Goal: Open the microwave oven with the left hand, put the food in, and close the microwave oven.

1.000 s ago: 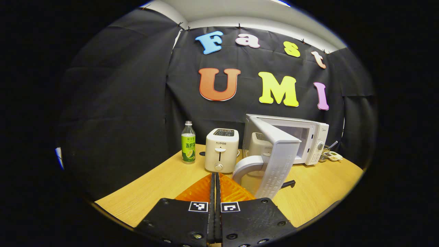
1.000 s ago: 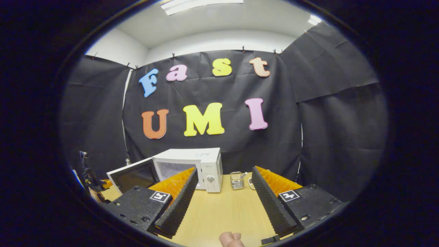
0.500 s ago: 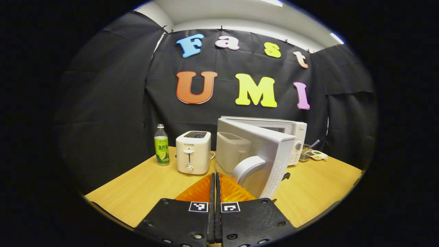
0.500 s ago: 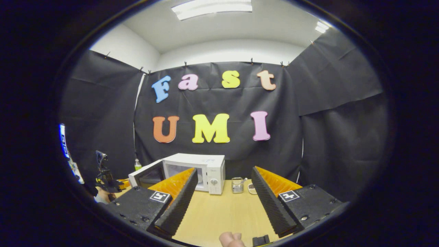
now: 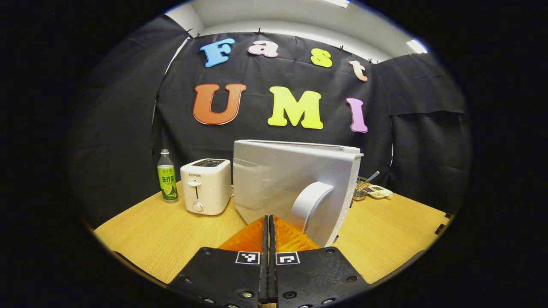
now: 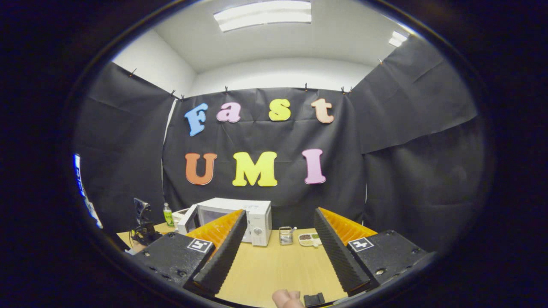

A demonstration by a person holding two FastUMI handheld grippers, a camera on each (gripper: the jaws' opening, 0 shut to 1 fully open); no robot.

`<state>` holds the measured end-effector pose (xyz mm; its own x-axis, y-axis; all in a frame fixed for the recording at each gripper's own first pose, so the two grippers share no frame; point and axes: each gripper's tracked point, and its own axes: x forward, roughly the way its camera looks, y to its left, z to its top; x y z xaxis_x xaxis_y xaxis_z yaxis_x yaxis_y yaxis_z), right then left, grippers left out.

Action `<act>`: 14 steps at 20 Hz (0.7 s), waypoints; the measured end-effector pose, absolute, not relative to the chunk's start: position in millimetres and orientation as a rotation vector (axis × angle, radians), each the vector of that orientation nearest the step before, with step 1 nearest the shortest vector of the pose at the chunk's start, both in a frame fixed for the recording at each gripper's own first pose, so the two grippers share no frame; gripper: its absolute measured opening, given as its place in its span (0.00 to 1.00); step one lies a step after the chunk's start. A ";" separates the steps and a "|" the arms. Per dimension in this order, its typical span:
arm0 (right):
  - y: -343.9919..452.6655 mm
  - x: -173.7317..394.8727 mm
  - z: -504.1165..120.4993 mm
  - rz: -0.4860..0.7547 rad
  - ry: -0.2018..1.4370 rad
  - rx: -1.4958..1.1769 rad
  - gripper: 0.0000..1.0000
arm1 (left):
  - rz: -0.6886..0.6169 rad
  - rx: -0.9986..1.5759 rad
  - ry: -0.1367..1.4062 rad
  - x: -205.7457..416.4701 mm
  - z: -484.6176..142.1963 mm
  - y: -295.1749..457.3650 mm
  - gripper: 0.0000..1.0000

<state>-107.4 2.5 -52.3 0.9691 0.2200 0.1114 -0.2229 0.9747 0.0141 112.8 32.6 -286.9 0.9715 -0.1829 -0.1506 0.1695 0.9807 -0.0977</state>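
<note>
1. Your left tongs (image 5: 268,222) are pressed together with no gap and nothing between them, pointing at the microwave door (image 5: 291,184) just ahead.
2. In the left gripper view, the door is swung out towards you, its outer face and curved white handle (image 5: 310,203) turned your way; the handle sits just right of the tong tips. Whether the tips touch the door cannot be told.
3. Your right tongs (image 6: 278,231) are spread wide and hold nothing, raised over the bare worktop (image 6: 278,269).
4. In the right gripper view, the microwave (image 6: 239,218) stands at the back of the worktop with its door ajar on the left side; the left tongs and the hand holding them (image 6: 143,231) are just left of it.
5. A small dish of food (image 6: 309,239) lies on the worktop right of the microwave, beside a little glass jar (image 6: 284,235).
6. Left of the microwave stand a white toaster (image 5: 205,186) and a green-labelled bottle (image 5: 167,176), well apart from both tongs.
7. A fingertip (image 6: 284,297) shows at the bottom edge of the right gripper view.
</note>
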 end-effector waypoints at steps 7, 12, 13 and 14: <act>-11.4 -94.3 -74.7 0.217 -0.053 0.074 1.00 | -0.293 -0.127 0.162 151.6 -291.8 -28.5 0.00; -30.4 -79.7 -89.4 0.170 -0.024 0.080 0.90 | -0.335 -0.145 0.186 190.2 -294.8 -69.7 0.00; -32.4 -78.1 -91.4 0.167 -0.022 0.086 0.91 | -0.349 -0.137 0.193 196.2 -295.0 -79.5 0.00; -31.9 -74.5 -95.6 0.169 -0.016 0.091 0.91 | -0.349 -0.136 0.195 203.7 -294.0 -86.5 0.00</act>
<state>-74.5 -31.9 -95.6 0.9857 0.1671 0.0235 -0.1686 0.9817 0.0887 203.7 -86.5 -294.0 0.9212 -0.3519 -0.1662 0.3257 0.9309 -0.1654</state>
